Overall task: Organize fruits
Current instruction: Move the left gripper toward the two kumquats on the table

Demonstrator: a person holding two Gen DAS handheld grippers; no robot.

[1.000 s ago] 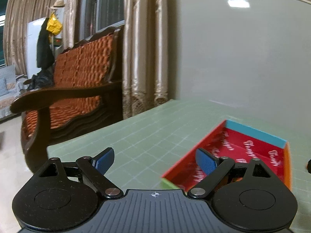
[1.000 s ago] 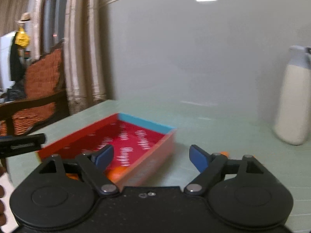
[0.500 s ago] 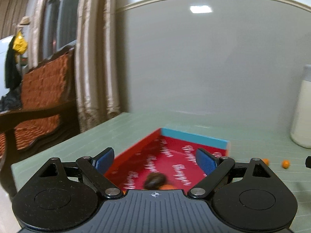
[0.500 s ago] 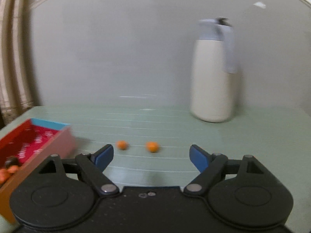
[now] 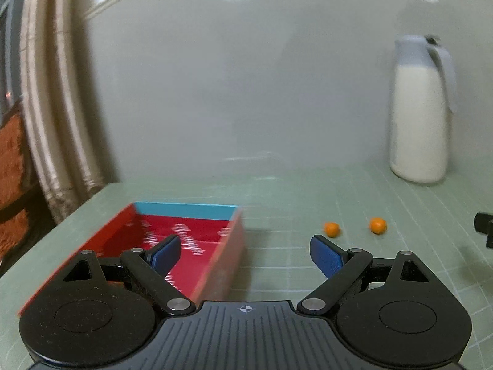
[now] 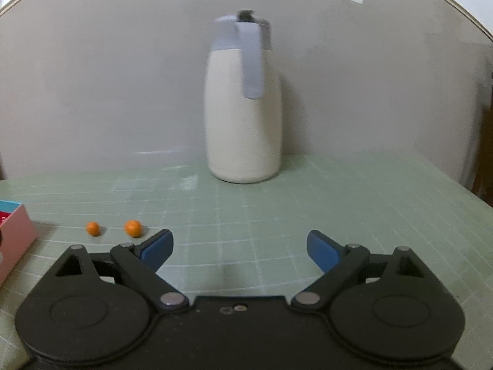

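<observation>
Left wrist: my left gripper (image 5: pixel 245 254) gapes empty beside the red cardboard tray (image 5: pixel 215 274); two small orange fruits (image 5: pixel 332 229) lie loose on the mat.

Right wrist: right gripper (image 6: pixel 239 246) just widened, empty, prob. for nearer fruit (image 6: pixel 133 228).

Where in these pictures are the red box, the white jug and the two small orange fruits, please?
red box (image 5: pixel 215 265), left wrist view, its outer side wall.
white jug (image 6: pixel 243 129), right wrist view, its body.
orange fruits (image 6: pixel 133 228), right wrist view, the larger one's face.
</observation>
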